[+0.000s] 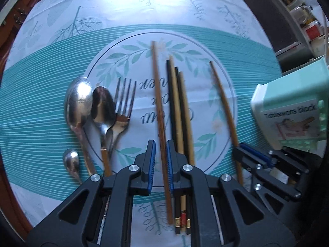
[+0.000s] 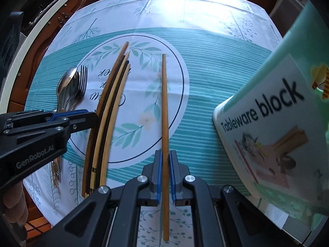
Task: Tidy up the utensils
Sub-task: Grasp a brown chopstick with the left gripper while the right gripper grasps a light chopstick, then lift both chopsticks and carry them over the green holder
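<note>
My left gripper points down at the table, shut on a brown chopstick that runs between its blue pads. Right of it lie several dark and light chopsticks side by side. My right gripper is shut on a second brown chopstick, apart from the bundle. That gripper and its chopstick also show in the left wrist view. Two large spoons, a fork and a small spoon lie at the left. The left gripper reaches in beside the bundle.
A mint green box labelled "Tableware block" stands tilted at the right, close to the right gripper, also seen as a box. The round table's wooden edge shows past the teal cloth. Shelves with jars are at the back right.
</note>
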A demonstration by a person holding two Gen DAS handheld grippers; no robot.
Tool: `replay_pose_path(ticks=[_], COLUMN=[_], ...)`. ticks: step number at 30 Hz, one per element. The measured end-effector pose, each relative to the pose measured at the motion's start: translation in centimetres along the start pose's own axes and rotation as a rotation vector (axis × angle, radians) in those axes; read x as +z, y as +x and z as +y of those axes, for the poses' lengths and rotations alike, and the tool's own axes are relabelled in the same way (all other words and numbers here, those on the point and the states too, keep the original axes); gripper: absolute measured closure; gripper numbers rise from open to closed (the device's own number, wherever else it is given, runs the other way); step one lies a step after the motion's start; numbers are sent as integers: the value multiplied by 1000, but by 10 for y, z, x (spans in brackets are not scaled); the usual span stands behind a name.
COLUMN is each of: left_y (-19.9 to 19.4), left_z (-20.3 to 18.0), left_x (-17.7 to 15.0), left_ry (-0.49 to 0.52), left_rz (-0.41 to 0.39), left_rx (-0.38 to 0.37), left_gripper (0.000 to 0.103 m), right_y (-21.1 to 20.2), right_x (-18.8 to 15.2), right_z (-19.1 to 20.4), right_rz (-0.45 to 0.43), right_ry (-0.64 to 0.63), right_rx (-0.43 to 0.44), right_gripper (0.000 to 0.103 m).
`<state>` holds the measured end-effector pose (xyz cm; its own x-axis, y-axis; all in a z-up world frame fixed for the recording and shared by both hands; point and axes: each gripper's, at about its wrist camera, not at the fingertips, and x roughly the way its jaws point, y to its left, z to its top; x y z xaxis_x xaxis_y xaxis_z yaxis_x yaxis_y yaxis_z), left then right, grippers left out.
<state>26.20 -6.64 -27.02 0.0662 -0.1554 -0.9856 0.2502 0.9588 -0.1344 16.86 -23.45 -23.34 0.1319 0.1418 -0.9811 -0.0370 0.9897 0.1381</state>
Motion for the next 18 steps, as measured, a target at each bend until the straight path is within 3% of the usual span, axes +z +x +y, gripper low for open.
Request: replay_pose_path(ticks=[10, 14, 18], left_y=[4, 1, -24], left_z=[-4, -1, -5], left_x=[4, -2, -16], left_ry=[4, -13, -4], left_rz=[16, 9, -101], left_rx=[30, -1, 11], left_gripper=[99, 99, 99], right_y=[2, 1, -18], right_x=[-5, -8, -21], right_z=[13, 8, 0], right_rz=[3, 15, -55], right_ry=[-40, -10, 3], right_rx=[-22, 74, 206], right_gripper=[96, 97, 97])
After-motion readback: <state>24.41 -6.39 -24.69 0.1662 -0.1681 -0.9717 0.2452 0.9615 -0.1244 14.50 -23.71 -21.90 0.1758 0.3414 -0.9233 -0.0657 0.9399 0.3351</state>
